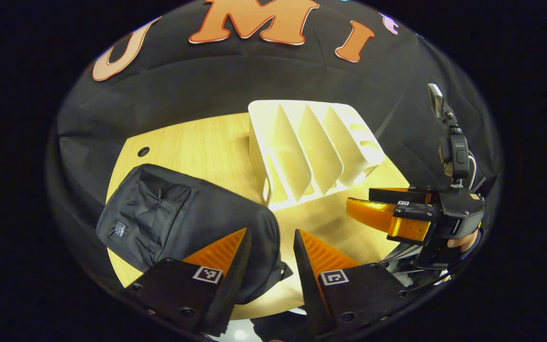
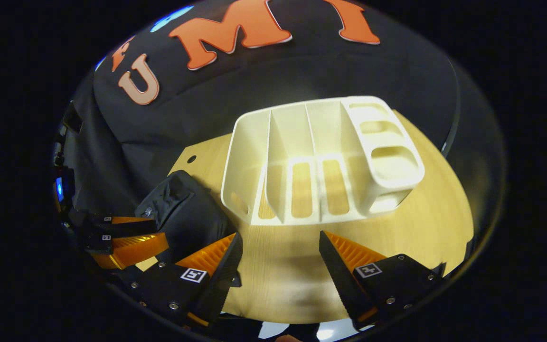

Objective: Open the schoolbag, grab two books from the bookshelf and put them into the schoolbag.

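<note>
Ribbed pads line both fingers of the left hand-held gripper, which stands parted and empty above the near end of the schoolbag; this placement suits a reach for the bag, judged from the task. The right hand-held gripper is spread wide, holds nothing, and faces the bookshelf, presumably staged for book retrieval. The dark fabric schoolbag lies flat and appears closed on the wooden desk, just beside the white bookshelf. No books are visible in its slots. A small label on the schoolbag is too small to read. Square coded markers sit on the gripper fingers.
</note>
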`<state>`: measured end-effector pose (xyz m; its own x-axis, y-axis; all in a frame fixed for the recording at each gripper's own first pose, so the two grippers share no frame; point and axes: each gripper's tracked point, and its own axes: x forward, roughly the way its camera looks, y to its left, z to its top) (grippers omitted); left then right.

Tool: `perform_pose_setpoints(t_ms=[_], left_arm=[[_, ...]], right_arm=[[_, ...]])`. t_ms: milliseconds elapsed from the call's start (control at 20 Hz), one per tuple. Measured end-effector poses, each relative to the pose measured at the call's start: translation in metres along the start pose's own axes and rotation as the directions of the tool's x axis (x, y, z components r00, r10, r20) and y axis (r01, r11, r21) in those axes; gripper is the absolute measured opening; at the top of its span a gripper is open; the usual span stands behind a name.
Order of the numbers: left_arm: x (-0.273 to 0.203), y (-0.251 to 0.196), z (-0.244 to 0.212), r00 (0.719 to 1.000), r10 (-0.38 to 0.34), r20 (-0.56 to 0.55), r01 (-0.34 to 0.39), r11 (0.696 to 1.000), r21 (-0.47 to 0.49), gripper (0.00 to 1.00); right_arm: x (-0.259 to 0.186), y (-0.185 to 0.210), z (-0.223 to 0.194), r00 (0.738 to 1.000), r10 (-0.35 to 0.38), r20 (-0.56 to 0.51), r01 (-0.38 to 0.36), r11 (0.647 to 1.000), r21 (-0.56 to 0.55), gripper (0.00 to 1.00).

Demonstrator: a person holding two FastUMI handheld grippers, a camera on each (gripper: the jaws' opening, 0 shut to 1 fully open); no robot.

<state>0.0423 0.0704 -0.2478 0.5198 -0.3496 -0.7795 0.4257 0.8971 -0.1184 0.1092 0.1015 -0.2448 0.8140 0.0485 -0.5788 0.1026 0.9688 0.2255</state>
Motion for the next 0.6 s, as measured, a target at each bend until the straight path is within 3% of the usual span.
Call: perform_pose_setpoints(t_ms=[150,250,300,350,500,600], left_arm=[[-0.002,-0.022,0.021,0.995,0.003,0.101,0.001,0.999,-0.043,0.76],[-0.006,-0.036,0.038,0.983,0.023,0.183,-0.009,0.997,-0.075,0.77],[-0.007,-0.037,0.046,0.972,0.041,0.233,-0.021,0.996,-0.088,0.81],[-0.010,-0.044,0.055,0.959,0.046,0.280,-0.020,0.995,-0.097,0.79],[-0.013,-0.045,0.068,0.915,0.100,0.390,-0.057,0.991,-0.120,0.96],[-0.019,-0.043,0.068,0.884,0.139,0.446,-0.090,0.988,-0.128,0.96]], right_arm=[[-0.030,-0.020,0.039,0.991,-0.023,0.135,0.036,0.995,-0.090,0.97],[-0.050,-0.029,0.061,0.978,-0.020,0.208,0.049,0.989,-0.138,0.97],[-0.058,-0.029,0.068,0.971,-0.014,0.239,0.053,0.986,-0.158,0.97],[-0.065,-0.029,0.073,0.966,-0.006,0.259,0.054,0.983,-0.175,0.97],[-0.089,-0.033,0.086,0.951,0.025,0.309,0.044,0.976,-0.213,0.97],[-0.102,-0.034,0.094,0.937,0.047,0.346,0.036,0.972,-0.232,0.97]])
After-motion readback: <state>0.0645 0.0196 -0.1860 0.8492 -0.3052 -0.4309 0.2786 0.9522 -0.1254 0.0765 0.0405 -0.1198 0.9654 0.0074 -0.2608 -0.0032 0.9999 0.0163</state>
